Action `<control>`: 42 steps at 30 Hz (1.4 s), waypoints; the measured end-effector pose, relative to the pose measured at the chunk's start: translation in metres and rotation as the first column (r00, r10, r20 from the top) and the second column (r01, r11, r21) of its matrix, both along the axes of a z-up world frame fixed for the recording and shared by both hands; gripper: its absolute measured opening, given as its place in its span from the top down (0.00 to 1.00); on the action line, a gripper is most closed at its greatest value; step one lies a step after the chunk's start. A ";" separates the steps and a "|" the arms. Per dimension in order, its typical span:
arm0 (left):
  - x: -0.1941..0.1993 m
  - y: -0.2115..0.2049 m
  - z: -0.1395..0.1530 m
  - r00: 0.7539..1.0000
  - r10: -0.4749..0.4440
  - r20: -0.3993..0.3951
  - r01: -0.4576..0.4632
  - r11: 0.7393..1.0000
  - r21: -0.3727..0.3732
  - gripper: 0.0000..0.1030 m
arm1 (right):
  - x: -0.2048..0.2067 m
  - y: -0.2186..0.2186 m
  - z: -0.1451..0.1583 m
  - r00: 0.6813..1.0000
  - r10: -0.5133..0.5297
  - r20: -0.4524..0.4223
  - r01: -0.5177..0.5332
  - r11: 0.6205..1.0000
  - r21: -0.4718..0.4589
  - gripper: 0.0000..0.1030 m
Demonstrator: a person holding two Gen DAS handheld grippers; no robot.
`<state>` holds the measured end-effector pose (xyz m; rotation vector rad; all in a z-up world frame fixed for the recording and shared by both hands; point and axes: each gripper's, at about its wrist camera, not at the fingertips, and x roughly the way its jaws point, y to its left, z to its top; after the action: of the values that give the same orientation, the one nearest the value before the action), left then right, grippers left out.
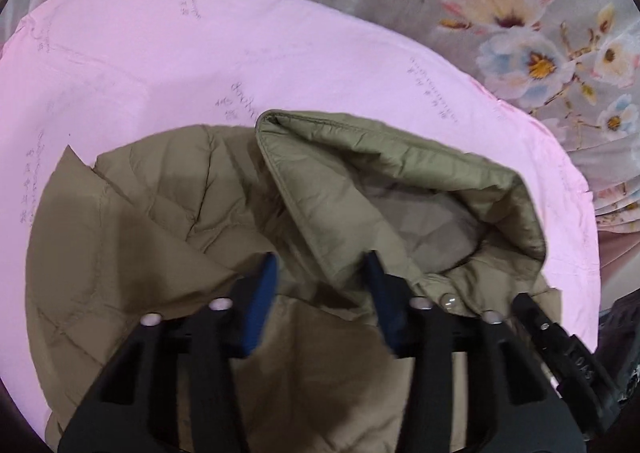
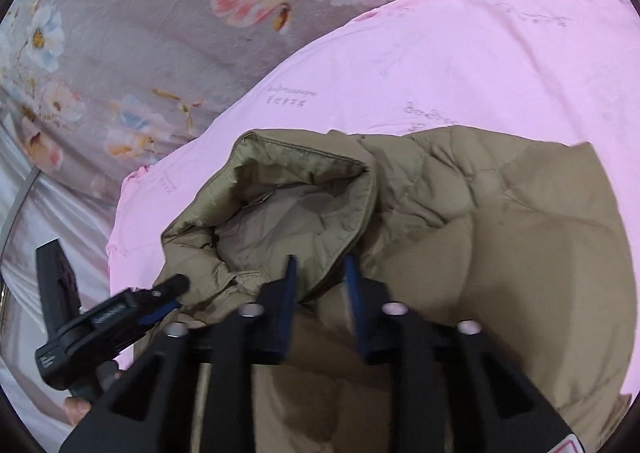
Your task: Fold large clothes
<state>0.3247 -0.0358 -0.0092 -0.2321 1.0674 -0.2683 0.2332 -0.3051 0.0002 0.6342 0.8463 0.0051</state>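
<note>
**Quilted jacket on pink sheet, both claws over the hood**

An olive-tan quilted hooded jacket [image 1: 168,221] lies on a pink sheet [image 1: 160,65] spread over a grey floral bedspread [image 1: 500,13]. In the left wrist view the jacket fills the lower half, its body toward 9 o'clock and its hood [image 1: 400,181] gaping toward 2 o'clock, with a snap button [image 1: 448,299] on the collar edge below it.

The left gripper [image 1: 322,281] hangs above the fabric where hood meets body. Its blue-padded jaws stand apart with cloth seen between them, but the pads do not press on it: the claw is open and empty.

In the right wrist view the hood [image 2: 288,205] opens toward 10 o'clock and the jacket body [image 2: 520,253] spreads toward 3 o'clock. The right gripper [image 2: 320,285] has a narrow gap between its jaws, over the hood's edge; the pads clamp no fabric. The left gripper [image 2: 176,293] shows at 8 o'clock, its tip at the collar.
</note>
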 end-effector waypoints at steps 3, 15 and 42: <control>-0.008 0.001 -0.009 0.999 -0.018 0.038 0.016 0.999 0.052 0.80 | 0.000 0.010 0.002 1.000 0.026 0.012 -0.025 0.993 -0.119 0.95; -0.024 -0.016 -0.025 0.982 -0.064 0.178 0.025 0.977 0.211 0.83 | 0.000 0.012 -0.029 0.999 0.037 -0.038 -0.044 0.979 -0.198 1.00; 0.096 0.025 -0.006 0.961 0.065 -0.269 -0.129 0.965 -0.228 0.56 | 0.033 -0.066 -0.039 0.949 -0.285 -0.135 0.306 0.731 0.610 0.67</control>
<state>0.4205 -0.0111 -0.0152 -0.5521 1.2788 -0.2847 0.2666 -0.3708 -0.0390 1.4073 0.7590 -0.0140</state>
